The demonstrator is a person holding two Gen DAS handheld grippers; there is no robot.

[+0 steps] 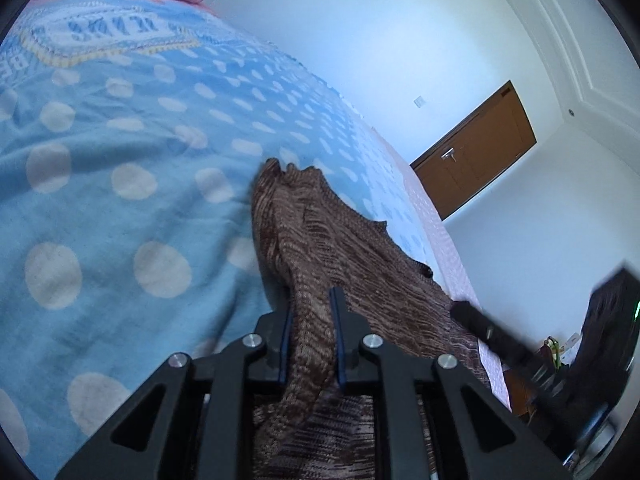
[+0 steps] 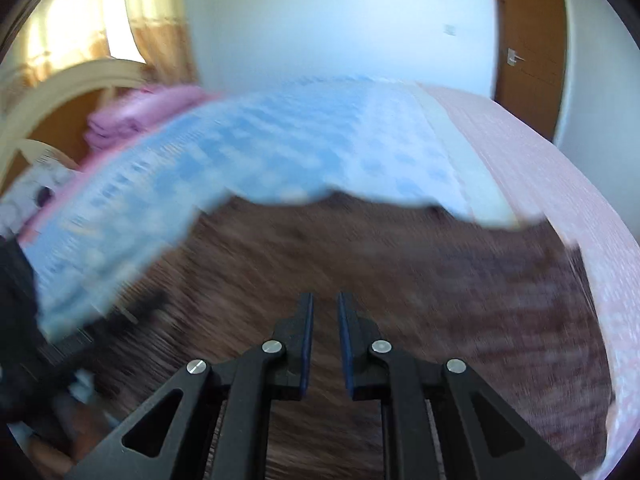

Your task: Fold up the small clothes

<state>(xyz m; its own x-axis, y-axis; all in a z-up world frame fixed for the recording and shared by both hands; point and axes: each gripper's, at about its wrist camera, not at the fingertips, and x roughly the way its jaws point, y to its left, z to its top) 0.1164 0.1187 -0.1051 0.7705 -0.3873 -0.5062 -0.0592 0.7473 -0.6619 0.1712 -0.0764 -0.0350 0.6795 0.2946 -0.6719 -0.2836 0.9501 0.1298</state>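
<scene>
Left wrist view is showing the left tool (image 1: 311,320) pinching a bunched fold of the brown knit (image 1: 320,232) between its blue pads. The knit is lying on the bed (image 1: 120,128), on the blue spotty blanket, and it is stretching away from this tool toward the far edge of the bed. Its long side is running straight ahead of the tool. The right tool (image 2: 325,320) is hanging just above the knit (image 2: 400,272), with a small gap between its pads and nothing in them. That picture is blurry. The knit is lying right under and ahead of the right tool, so I think the free right tool is best placed to grab the next part.
</scene>
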